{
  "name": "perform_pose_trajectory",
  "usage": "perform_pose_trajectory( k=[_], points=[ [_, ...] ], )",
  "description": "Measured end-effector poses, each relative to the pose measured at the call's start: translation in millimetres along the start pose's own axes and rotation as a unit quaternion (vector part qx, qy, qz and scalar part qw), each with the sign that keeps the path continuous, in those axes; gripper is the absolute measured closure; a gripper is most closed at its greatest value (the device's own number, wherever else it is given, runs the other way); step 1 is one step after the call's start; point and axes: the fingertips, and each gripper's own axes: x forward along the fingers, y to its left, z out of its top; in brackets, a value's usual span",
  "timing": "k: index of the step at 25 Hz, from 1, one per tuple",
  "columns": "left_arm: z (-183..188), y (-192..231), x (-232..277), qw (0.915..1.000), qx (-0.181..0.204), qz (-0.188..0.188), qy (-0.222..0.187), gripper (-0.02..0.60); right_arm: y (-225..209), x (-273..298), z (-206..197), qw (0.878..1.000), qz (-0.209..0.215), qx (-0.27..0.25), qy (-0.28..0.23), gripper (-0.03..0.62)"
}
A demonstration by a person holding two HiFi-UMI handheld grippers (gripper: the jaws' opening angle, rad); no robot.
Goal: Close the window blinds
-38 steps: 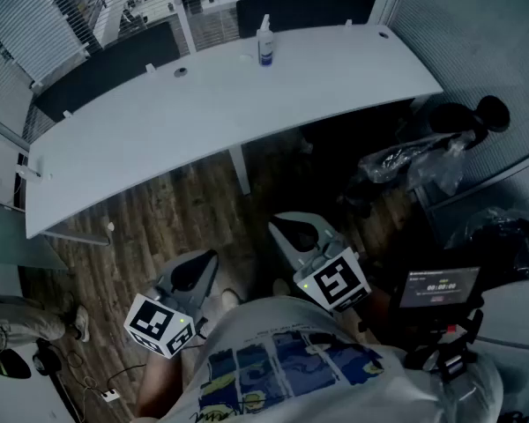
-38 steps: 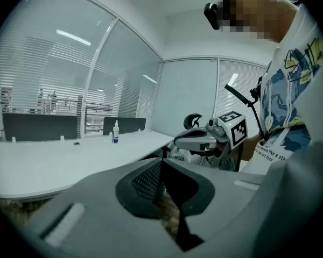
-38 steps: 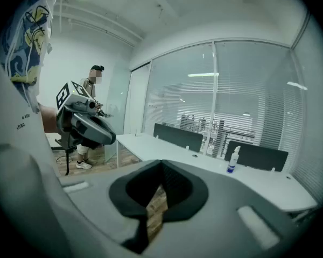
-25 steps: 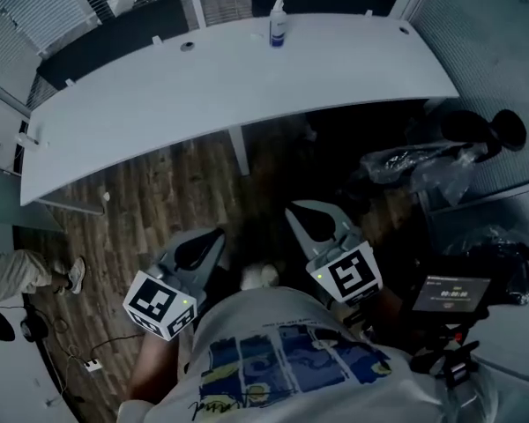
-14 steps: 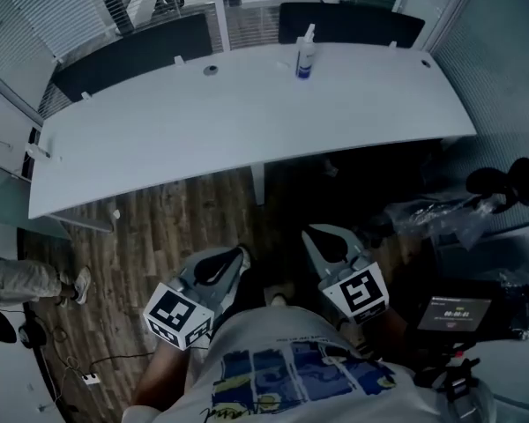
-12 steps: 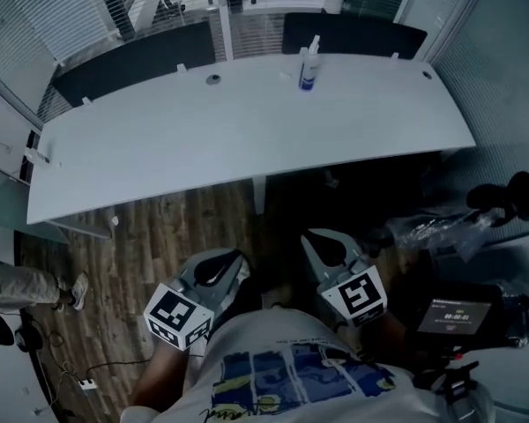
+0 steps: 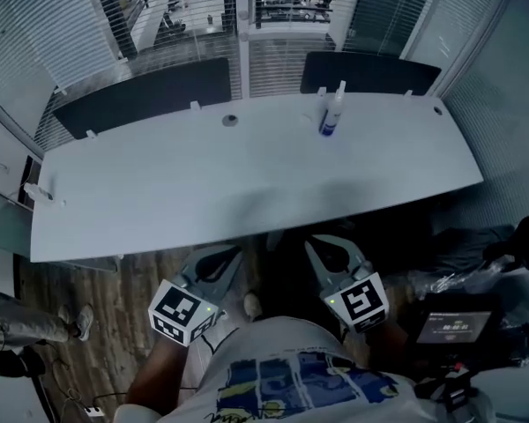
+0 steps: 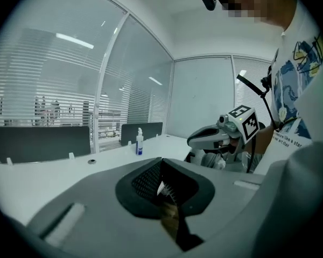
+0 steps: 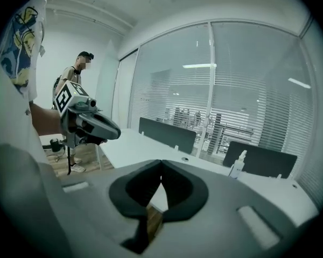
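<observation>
Slatted window blinds hang with their slats open behind the far side of a long white desk; rooms beyond show through them. The same blinds fill the left of the left gripper view, and the blinds run across the right gripper view. My left gripper and right gripper are held low by the desk's near edge, both shut and empty. The left gripper has its pads together, and so does the right gripper. Neither is near the blinds.
A spray bottle stands on the desk's far side between two dark partition panels. A tripod with a small screen and a bag are on the floor at right. Another person stands off to the left.
The view has moved forward and up: the desk now lies directly ahead of both grippers and more of the blinds shows. Both grippers stayed shut.
</observation>
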Motion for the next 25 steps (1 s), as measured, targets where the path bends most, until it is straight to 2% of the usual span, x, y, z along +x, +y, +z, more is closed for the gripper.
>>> perform_pose_trajectory(
  k=[4,9,13,16,20,25],
  points=[
    [16,32,6,0.9998,0.012,0.013,-0.001,0.575,-4,18,12,1.0,0.002,-0.008,0.009,0.591],
    [50,92,67,0.9988,0.027,0.039,-0.009,0.575,-61,68,13,1.0,0.013,-0.009,0.012,0.591],
    [75,122,93,0.9982,0.027,0.049,-0.021,0.575,-84,92,24,1.0,0.021,-0.02,0.011,0.591],
    [95,148,132,0.9976,0.029,0.06,-0.02,0.575,-121,112,27,0.999,0.03,-0.018,0.008,0.591],
    [131,192,197,0.9943,0.046,0.095,-0.017,0.575,-181,135,30,0.998,0.047,-0.032,0.004,0.591],
    [176,269,266,0.9855,0.083,0.148,-0.001,0.558,-221,158,17,0.998,0.067,-0.013,0.009,0.591]
  ],
)
